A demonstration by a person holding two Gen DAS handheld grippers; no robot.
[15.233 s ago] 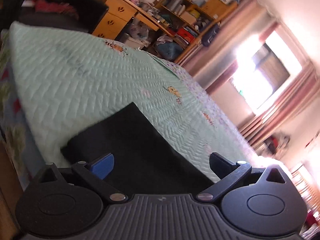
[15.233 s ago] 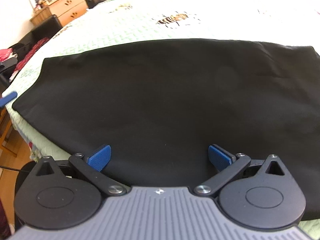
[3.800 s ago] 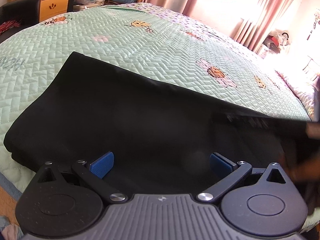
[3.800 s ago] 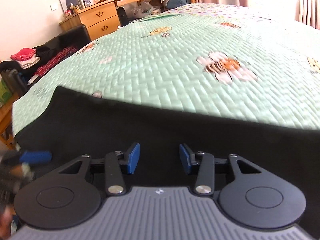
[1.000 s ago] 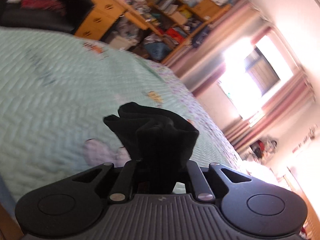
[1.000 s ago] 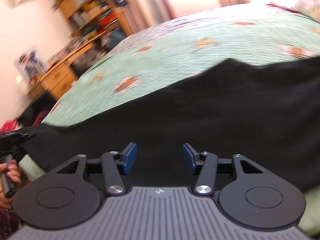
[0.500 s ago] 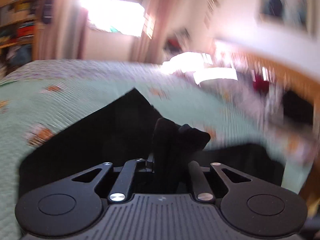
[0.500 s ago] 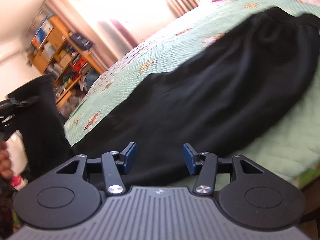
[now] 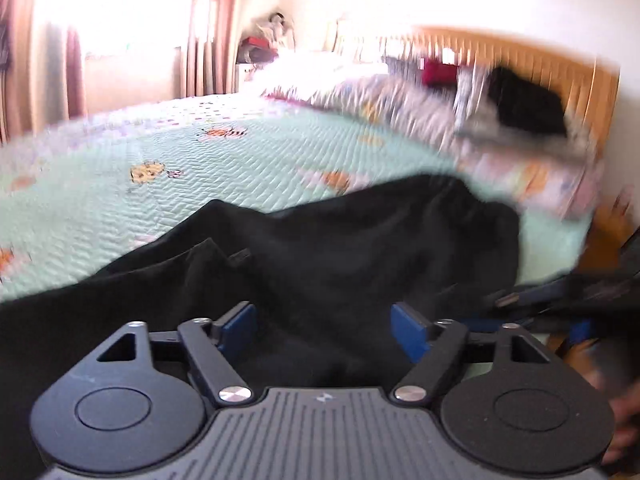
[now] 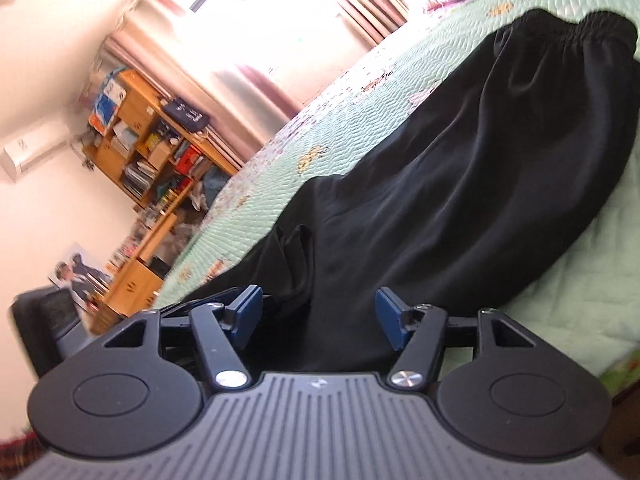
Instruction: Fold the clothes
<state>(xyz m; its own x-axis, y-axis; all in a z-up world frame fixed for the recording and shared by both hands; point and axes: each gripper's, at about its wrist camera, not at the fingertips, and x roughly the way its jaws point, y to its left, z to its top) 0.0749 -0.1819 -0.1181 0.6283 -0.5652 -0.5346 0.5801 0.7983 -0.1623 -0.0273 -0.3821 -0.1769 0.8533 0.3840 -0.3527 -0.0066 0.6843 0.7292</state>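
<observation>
A pair of black trousers (image 9: 360,248) (image 10: 472,184) lies folded lengthwise on the mint-green quilted bedspread (image 9: 200,168) (image 10: 592,304), its gathered waistband (image 10: 576,28) at the far end. My left gripper (image 9: 323,326) hovers just over the near end of the cloth; its jaws are opening and the pads press on nothing. My right gripper (image 10: 319,316) is low over the same end, jaws opening, with black fabric lying under and between the blue pads but not pinched. The right gripper's tip shows at the right edge of the left wrist view.
A wooden headboard (image 9: 520,60) with pillows and a dark item (image 9: 524,104) stands at the far end of the bed. Curtains and a bright window (image 9: 120,20) lie beyond. Wooden shelves (image 10: 160,148) and a desk line the wall. The bed's edge is close on the right.
The left gripper swung across the bed carrying a bunched end of the trousers, then let it go; its jaws now stand apart. The right gripper widened a little and tilted lower over the cloth.
</observation>
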